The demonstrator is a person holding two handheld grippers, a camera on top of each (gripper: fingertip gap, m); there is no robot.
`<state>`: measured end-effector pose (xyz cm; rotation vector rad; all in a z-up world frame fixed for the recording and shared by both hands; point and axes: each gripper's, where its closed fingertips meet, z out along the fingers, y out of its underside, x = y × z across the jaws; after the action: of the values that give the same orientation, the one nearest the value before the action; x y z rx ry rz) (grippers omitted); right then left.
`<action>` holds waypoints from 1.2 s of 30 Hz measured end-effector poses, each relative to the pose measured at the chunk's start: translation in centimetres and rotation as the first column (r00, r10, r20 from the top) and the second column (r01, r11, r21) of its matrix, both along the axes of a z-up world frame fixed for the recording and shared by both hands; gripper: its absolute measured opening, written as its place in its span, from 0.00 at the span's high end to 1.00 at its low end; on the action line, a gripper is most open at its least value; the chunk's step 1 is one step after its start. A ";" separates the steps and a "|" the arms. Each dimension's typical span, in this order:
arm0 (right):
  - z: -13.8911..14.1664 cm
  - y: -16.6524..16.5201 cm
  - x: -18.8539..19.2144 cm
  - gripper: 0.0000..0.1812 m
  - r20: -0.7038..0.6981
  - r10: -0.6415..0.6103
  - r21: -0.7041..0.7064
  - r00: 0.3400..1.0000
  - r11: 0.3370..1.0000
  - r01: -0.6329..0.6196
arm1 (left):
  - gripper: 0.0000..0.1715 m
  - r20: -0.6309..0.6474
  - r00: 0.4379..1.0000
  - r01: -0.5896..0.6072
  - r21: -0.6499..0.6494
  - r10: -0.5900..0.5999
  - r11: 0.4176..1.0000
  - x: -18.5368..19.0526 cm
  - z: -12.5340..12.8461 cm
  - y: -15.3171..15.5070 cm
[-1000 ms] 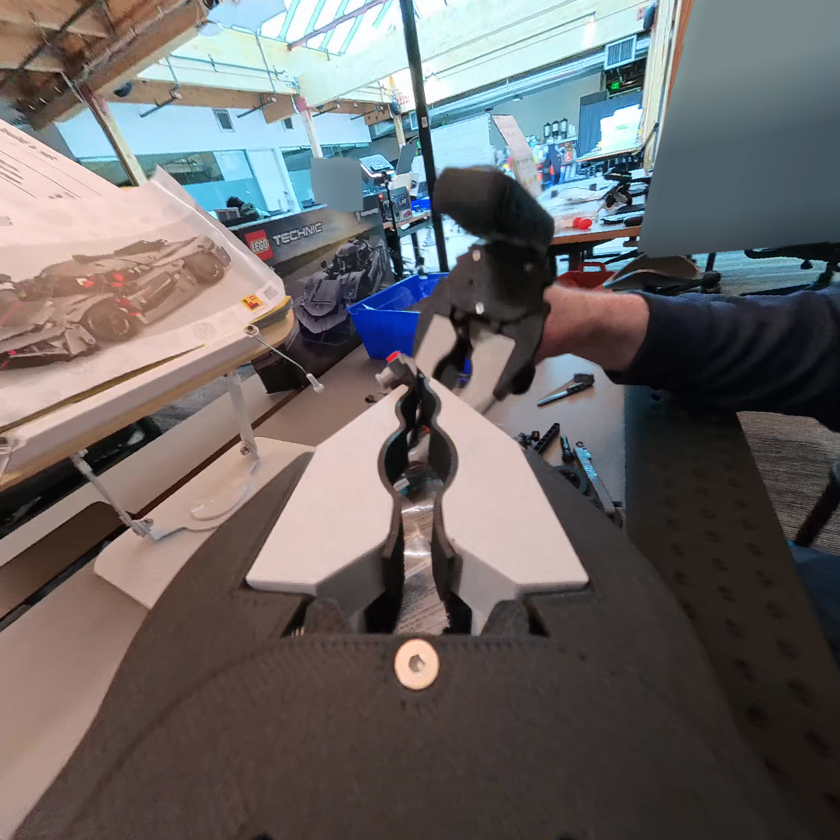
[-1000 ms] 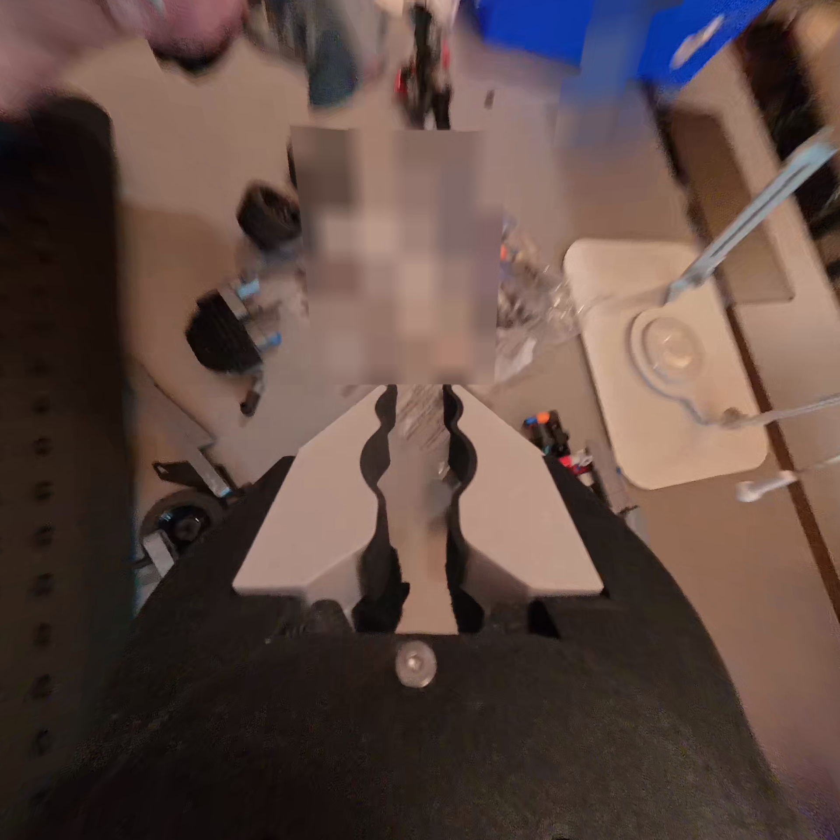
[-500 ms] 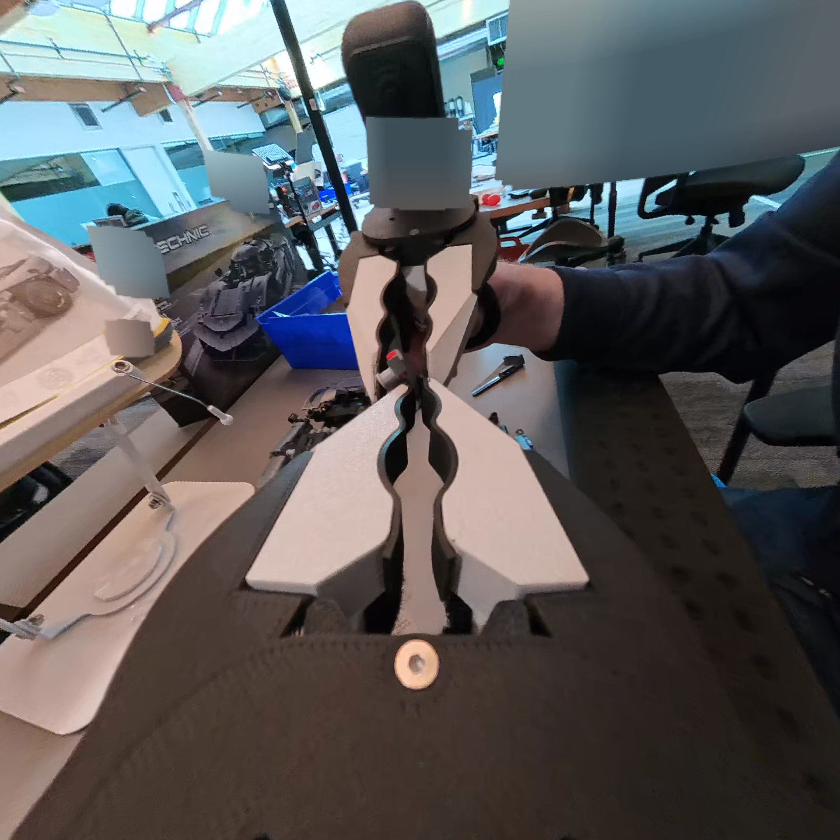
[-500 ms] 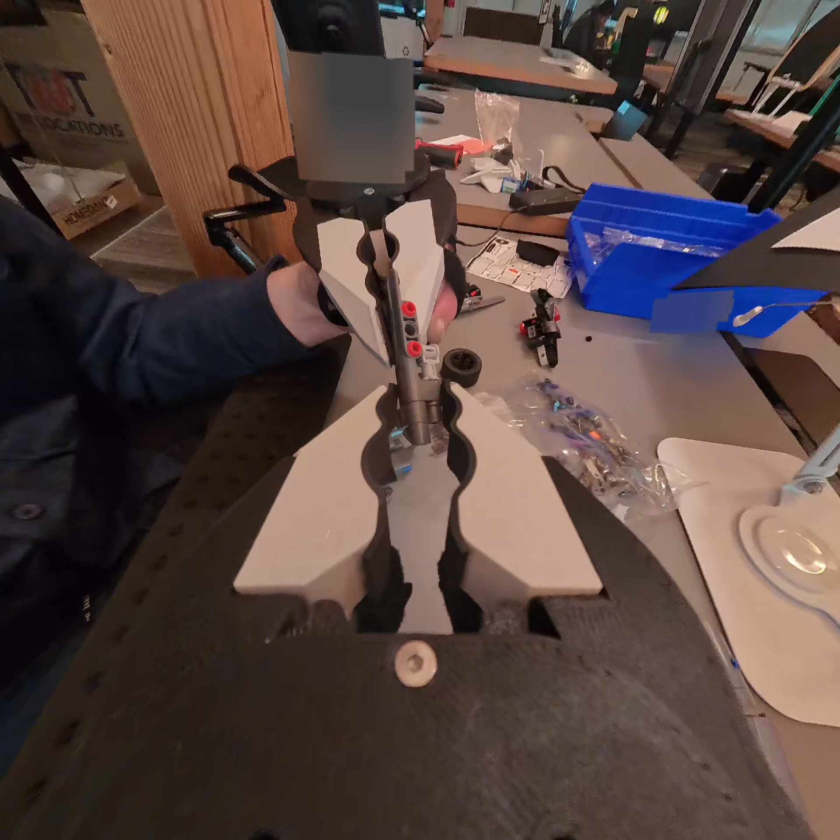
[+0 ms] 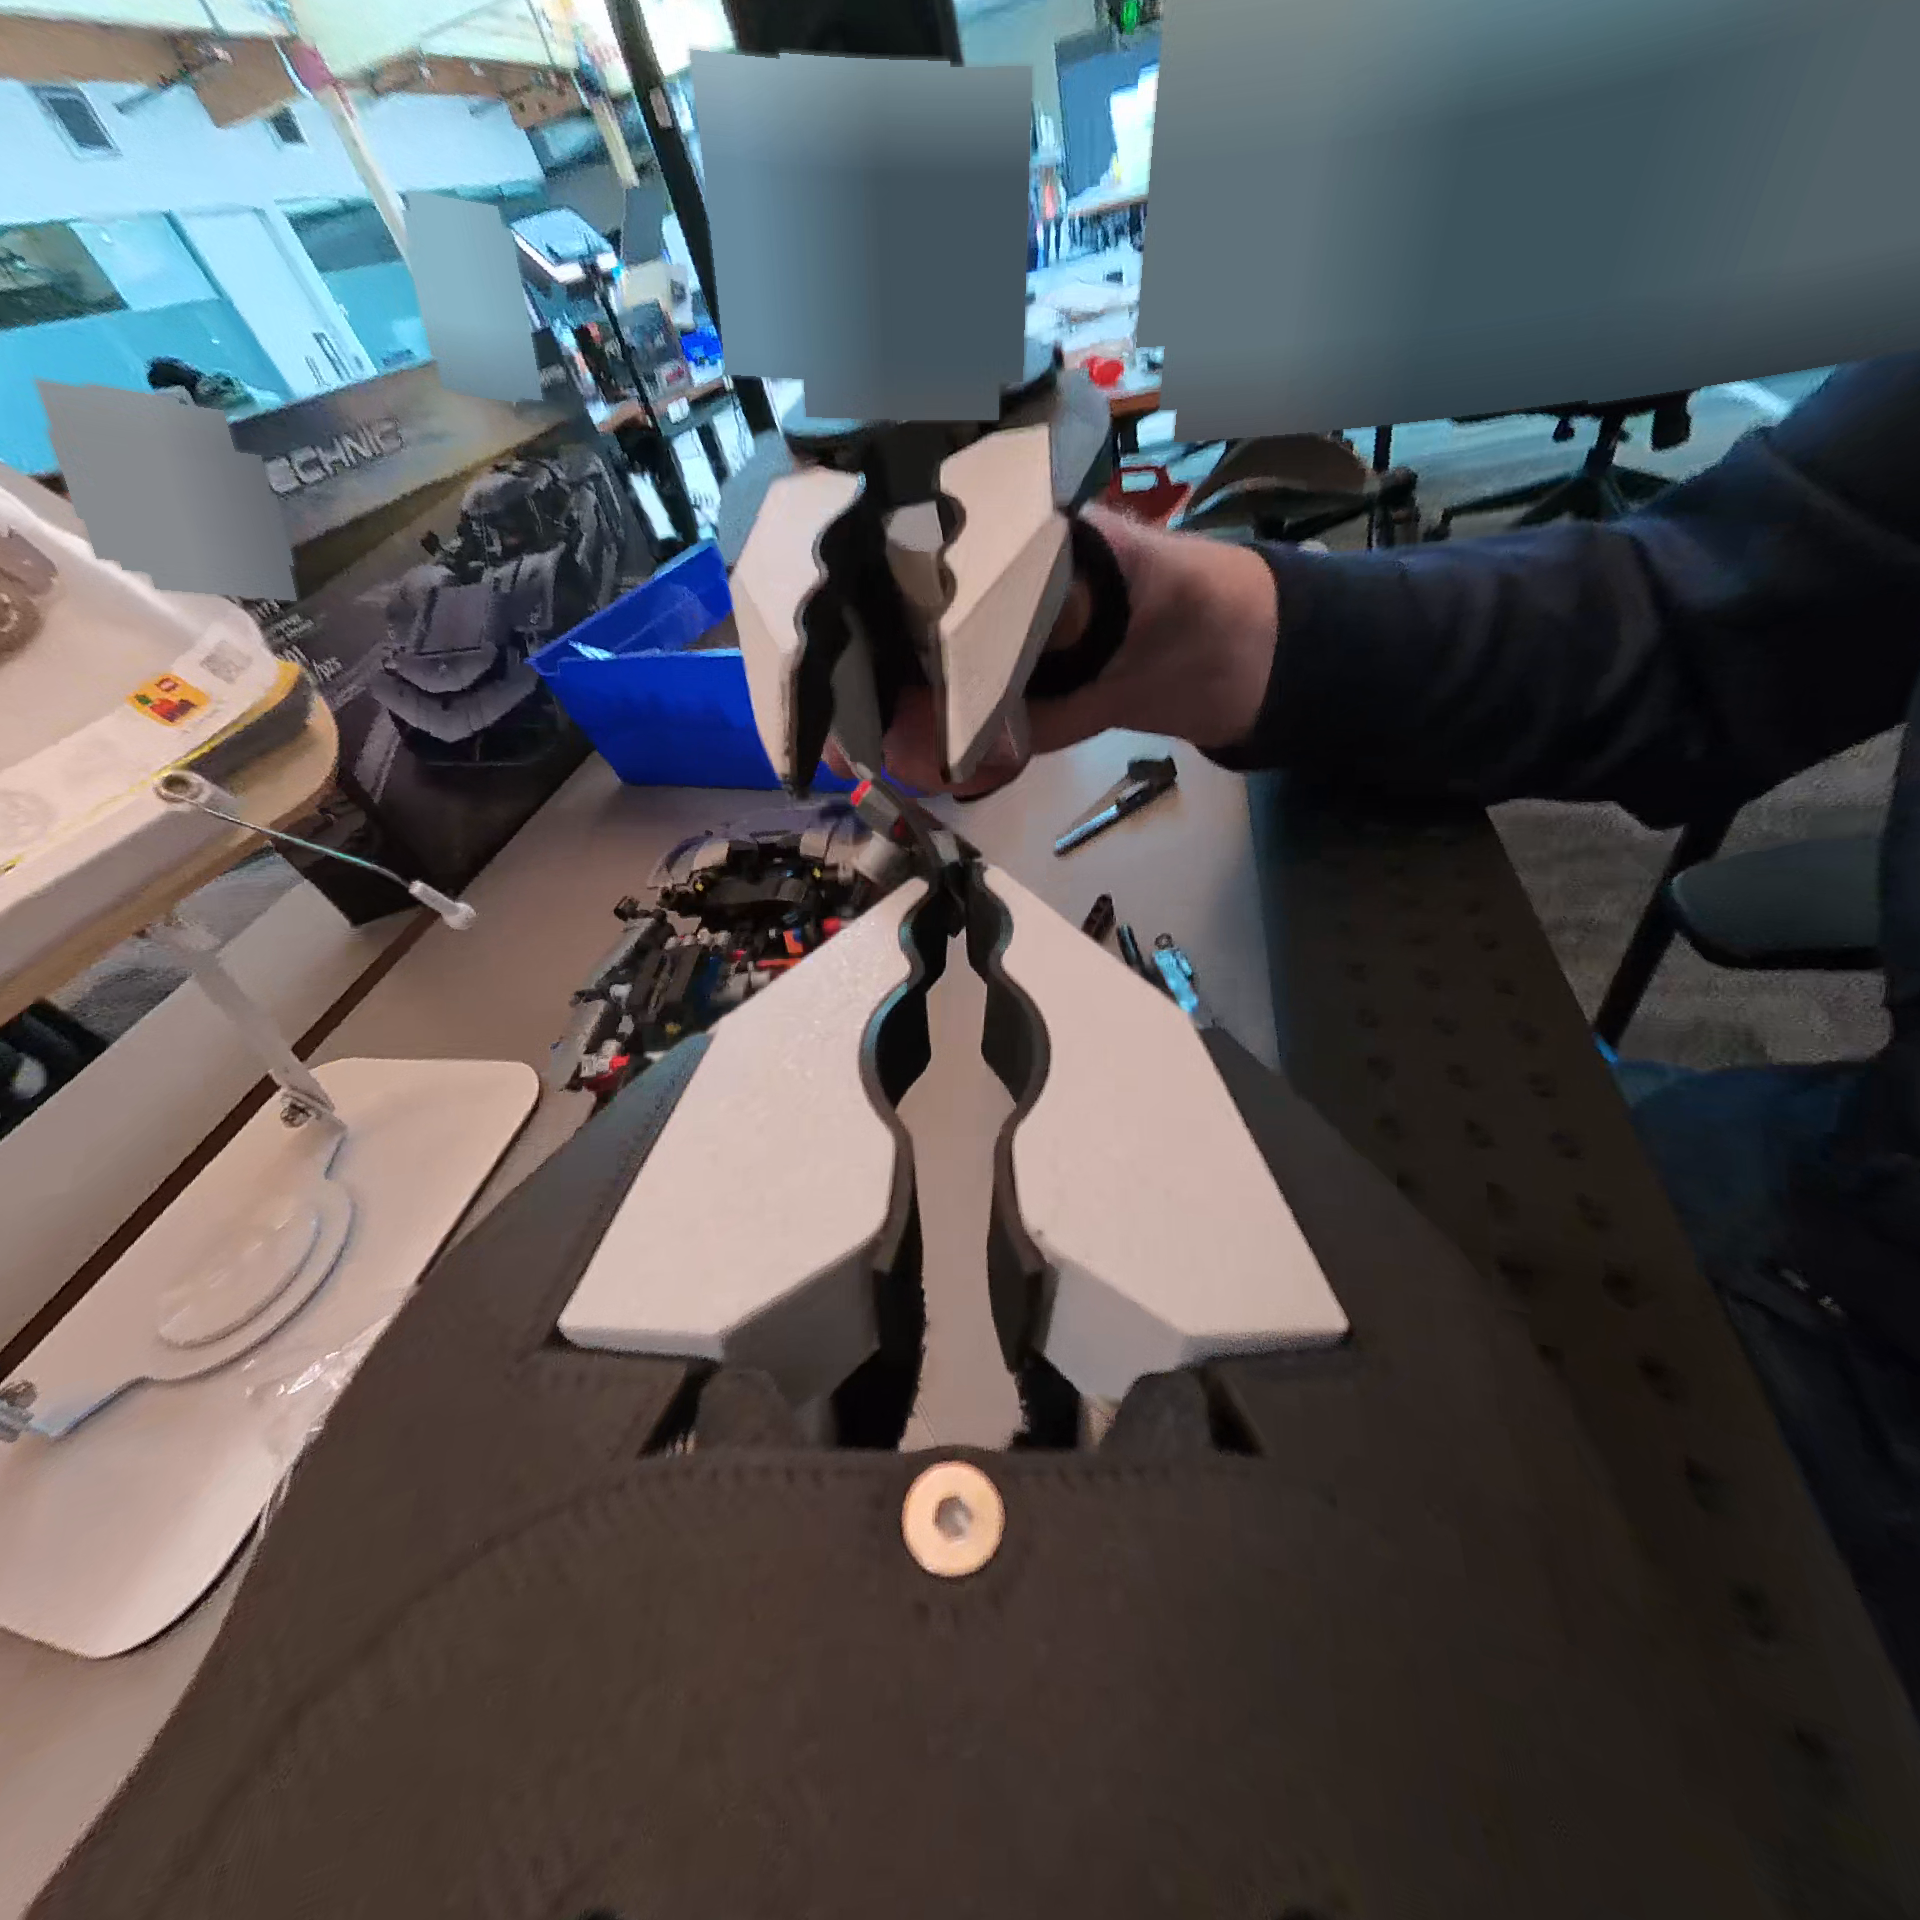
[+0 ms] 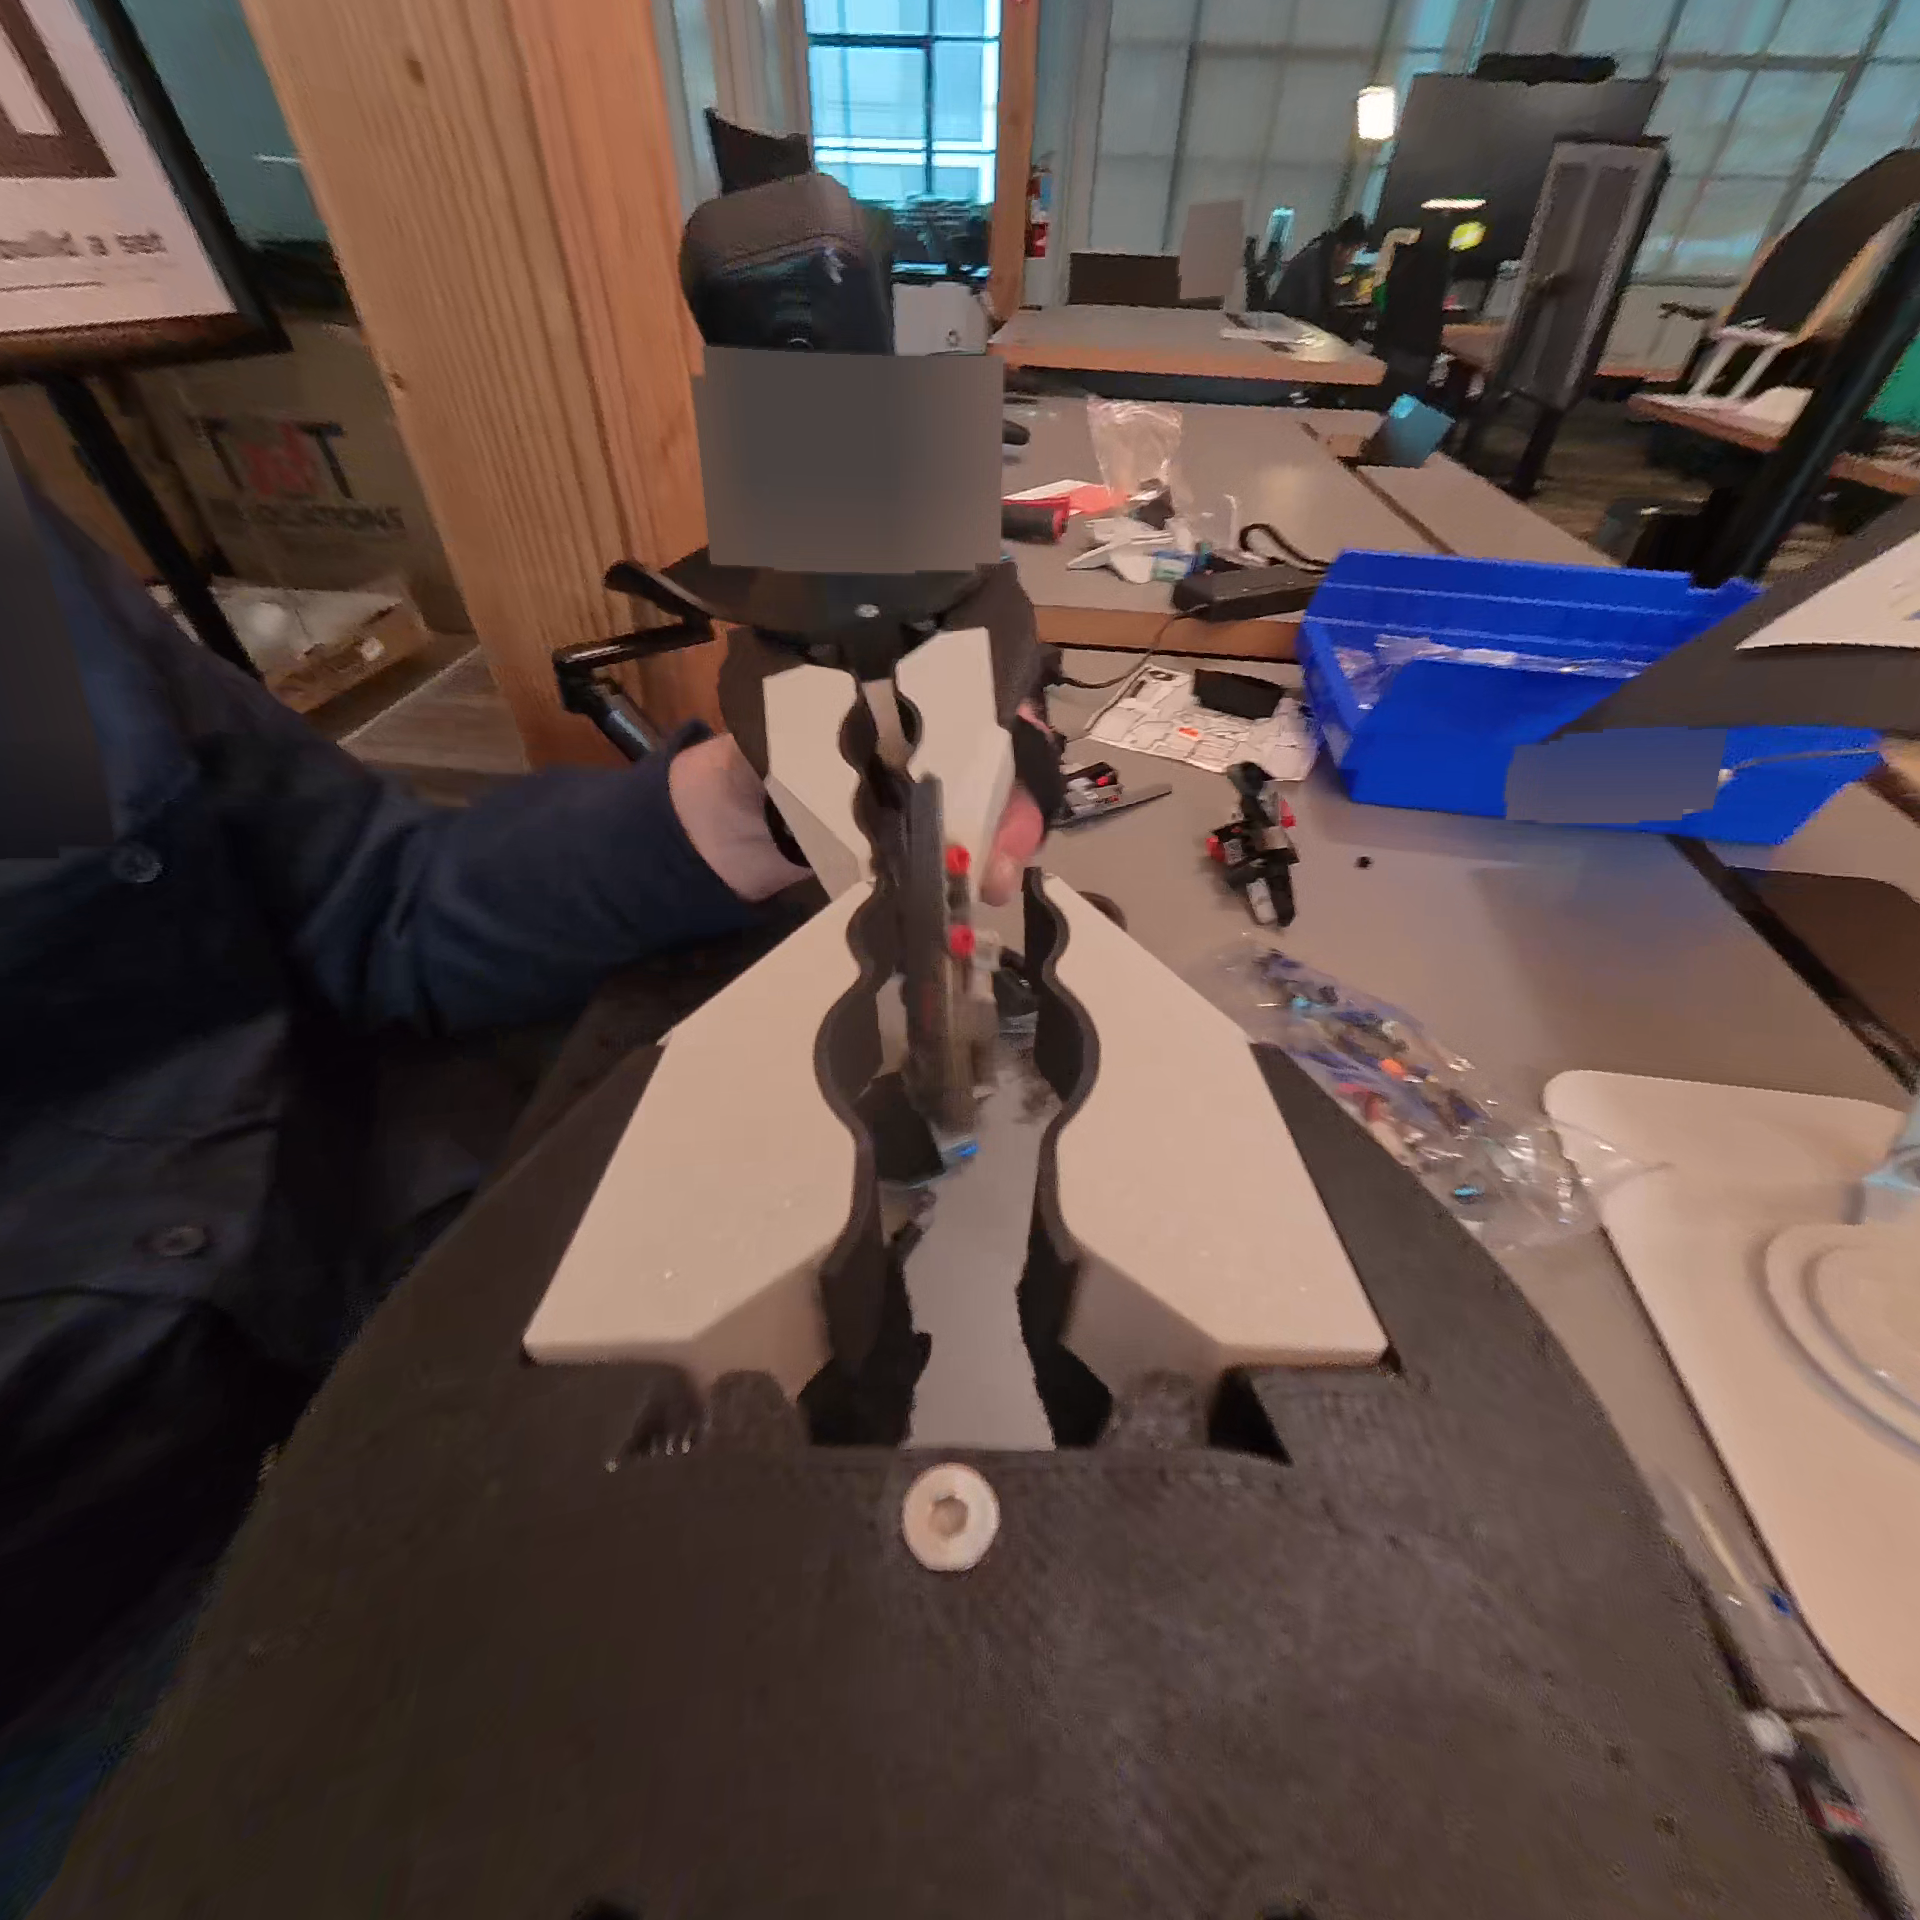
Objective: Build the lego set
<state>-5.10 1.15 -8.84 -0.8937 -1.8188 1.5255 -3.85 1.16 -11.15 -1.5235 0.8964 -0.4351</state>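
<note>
A grey lego beam (image 6: pixel 930 987) with red pins stands upright between the two grippers. My left gripper (image 5: pixel 951 883) is shut on one end of it. The beam (image 5: pixel 881 821) runs from the left tips up towards the right gripper (image 5: pixel 878 774). In the right wrist view the left gripper (image 6: pixel 914 821) pinches the beam's far end. My right gripper (image 6: pixel 956 894) is open. The beam stands between its pads with a gap on the right side, so the pads do not press on it.
A partly built dark lego chassis (image 5: pixel 727 935) lies on the grey table below the grippers. A blue bin (image 6: pixel 1507 686), a bag of parts (image 6: pixel 1382 1081), a small sub-assembly (image 6: pixel 1257 842), a white stand base (image 5: pixel 260 1247) and a black perforated mat (image 5: pixel 1455 1039) surround it. My two grippers' fingertips are within a few centimetres of each other.
The right jaws have spread apart and let go of the beam's near end, which they gripped half a second ago. The left gripper keeps its hold on the beam.
</note>
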 end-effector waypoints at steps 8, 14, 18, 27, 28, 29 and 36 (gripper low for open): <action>-1.9 -1.2 0.6 0.96 0.036 0.044 0.163 0.998 0.985 -0.050 | 1.00 -0.165 0.986 -0.005 0.009 0.007 1.000 0.9 -2.0 0.2; 1.7 -0.3 1.6 0.97 -0.087 0.096 -0.106 0.991 0.989 -0.106 | 0.95 -0.020 1.000 -0.017 0.085 0.019 0.996 0.3 0.8 0.0; 3.2 0.9 1.5 0.97 -0.156 0.062 -0.233 0.986 0.967 -0.098 | 0.81 -0.010 0.998 -0.059 0.047 0.059 0.997 0.3 0.3 1.1; 2.9 0.0 1.3 0.96 -0.172 0.079 -0.206 0.982 0.972 -0.115 | 0.93 -0.087 0.985 -0.147 0.052 0.152 0.988 1.0 -0.9 2.9; 2.9 0.4 1.4 0.96 -0.174 0.059 -0.190 0.983 0.977 -0.093 | 0.94 -0.113 0.974 -0.187 0.094 0.197 0.978 0.5 -0.6 3.1; 2.7 0.8 1.5 0.95 -0.164 0.037 -0.156 0.986 0.986 -0.063 | 0.95 -0.153 0.954 -0.239 0.140 0.259 0.961 -0.2 -0.5 3.4; 0.4 2.1 0.3 0.78 -0.070 -0.121 0.014 0.990 0.992 0.122 | 1.00 -0.392 0.693 -0.442 0.434 0.606 0.785 -3.3 0.0 5.0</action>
<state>-4.76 3.25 -8.40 -0.9147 -1.6954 1.4446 -7.11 6.19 -11.16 -1.5391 0.8166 0.5572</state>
